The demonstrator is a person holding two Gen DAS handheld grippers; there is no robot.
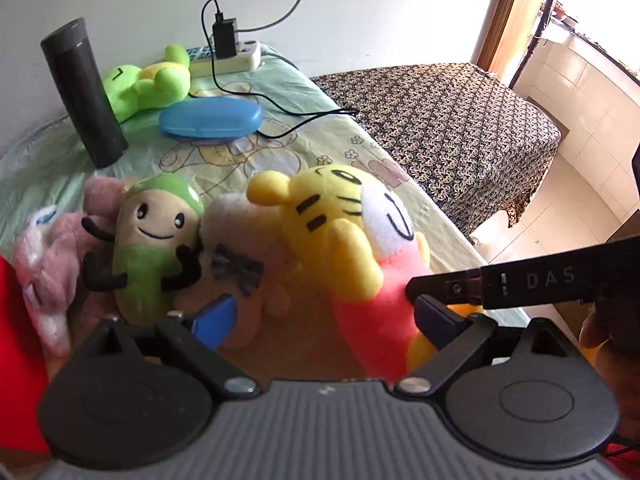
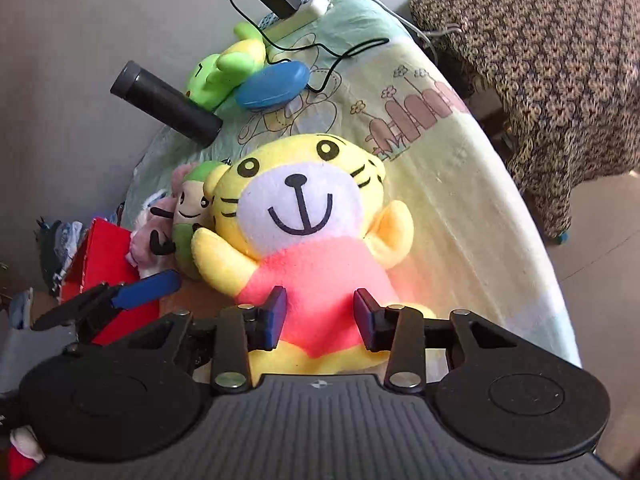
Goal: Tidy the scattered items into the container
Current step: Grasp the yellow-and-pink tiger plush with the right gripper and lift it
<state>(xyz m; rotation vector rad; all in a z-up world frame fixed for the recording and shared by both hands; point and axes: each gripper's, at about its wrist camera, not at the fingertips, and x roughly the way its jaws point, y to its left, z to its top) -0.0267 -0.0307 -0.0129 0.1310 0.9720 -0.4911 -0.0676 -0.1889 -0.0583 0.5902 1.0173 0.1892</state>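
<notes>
A yellow tiger plush (image 2: 308, 240) in a pink shirt sits between the fingers of my right gripper (image 2: 320, 316), which is shut on its body. It also shows in the left wrist view (image 1: 352, 248), with the right gripper's finger (image 1: 448, 284) pressing its side. My left gripper (image 1: 324, 316) is open and empty beside the tiger. A green bean plush (image 1: 156, 240), a pink plush (image 1: 52, 256) and a beige plush (image 1: 244, 264) lie in the red box (image 2: 108, 264). A green frog plush (image 1: 148, 84) lies farther back.
A black flask (image 1: 84, 92) stands on the bed. A blue glasses case (image 1: 210, 117), a power strip (image 1: 228, 58) with charger and a cable (image 1: 288, 110) lie behind. A patterned table (image 1: 448, 120) stands to the right past the bed edge.
</notes>
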